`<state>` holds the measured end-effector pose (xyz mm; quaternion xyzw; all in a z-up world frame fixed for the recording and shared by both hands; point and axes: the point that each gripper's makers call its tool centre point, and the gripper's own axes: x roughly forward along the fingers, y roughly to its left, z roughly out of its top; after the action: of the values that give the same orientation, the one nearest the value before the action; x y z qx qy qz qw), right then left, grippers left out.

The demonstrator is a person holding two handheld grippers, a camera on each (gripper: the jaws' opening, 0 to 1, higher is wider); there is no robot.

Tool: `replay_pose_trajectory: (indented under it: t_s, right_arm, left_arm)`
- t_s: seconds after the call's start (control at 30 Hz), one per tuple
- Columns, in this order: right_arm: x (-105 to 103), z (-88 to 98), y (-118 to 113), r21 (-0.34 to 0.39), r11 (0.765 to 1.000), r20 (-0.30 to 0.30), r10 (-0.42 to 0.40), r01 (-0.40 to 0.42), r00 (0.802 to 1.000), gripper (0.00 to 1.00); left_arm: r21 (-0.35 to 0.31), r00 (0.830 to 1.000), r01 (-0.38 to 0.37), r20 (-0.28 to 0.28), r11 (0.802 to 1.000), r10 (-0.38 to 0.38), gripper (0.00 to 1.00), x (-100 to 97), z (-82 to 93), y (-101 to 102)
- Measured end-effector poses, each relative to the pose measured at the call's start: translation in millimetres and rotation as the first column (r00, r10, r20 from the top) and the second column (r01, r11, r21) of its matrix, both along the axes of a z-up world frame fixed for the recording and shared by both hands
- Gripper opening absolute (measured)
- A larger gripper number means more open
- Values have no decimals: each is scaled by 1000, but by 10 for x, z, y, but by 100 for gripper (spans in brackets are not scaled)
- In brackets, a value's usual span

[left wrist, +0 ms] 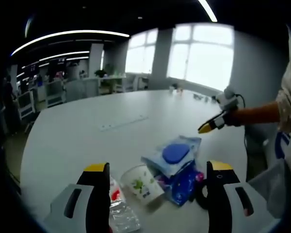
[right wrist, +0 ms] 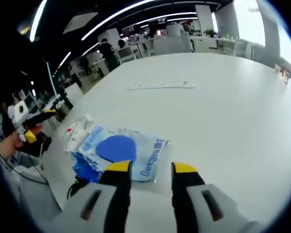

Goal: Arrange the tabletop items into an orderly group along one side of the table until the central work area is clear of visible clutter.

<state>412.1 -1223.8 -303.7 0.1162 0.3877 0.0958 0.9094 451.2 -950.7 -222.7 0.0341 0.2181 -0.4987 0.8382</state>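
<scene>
Jaws of the left gripper stand spread wide and empty, yellow-tipped, rising from 6 o'clock of the left gripper view. Jaws of the right gripper stand parted by a narrower gap with nothing between them, above the bare white worktop.

Count, left gripper view: one paper cup with a green print, lying tipped on its side just beyond the jaws; one clear plastic bottle with a red label at 7 o'clock, lying flat beside the left jaw; one pale blue wipes pack with a round dark blue lid at 5 o'clock, resting on top of one dark blue packet. All four items are clustered together at the near edge of the worktop. One flat white strip lies well apart, toward 11 o'clock.

The right gripper also appears in this view at 3 o'clock, held over the worktop edge by a hand with a bare forearm and light sleeve; its yellow tips look close together, though whether they meet cannot be told.

The right gripper view shows the same wipes pack from the other side at 8 o'clock, just beyond the jaws, with printed lettering on its face. The dark blue packet juts out beneath it and something white with a red mark lies against its far side. The strip lies at 12 o'clock. The left gripper is at 9 o'clock. A row of desks and a standing person are in the background.
</scene>
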Motion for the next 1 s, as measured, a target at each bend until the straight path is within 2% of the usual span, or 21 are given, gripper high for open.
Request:
replay_pose_trajectory:
  t_s: [0.63, 1.0]
  right_arm:
    - [31, -233, 26, 22, 1000, -52, -8, 10, 999, 25]
    - [74, -297, 83, 73, 997, -67, -24, 29, 997, 22]
  left_arm:
    - [4, 1000, -10, -9, 1000, 10, 77, 41, -75, 15]
    - [5, 1000, -14, -14, 1000, 14, 76, 51, -107, 25]
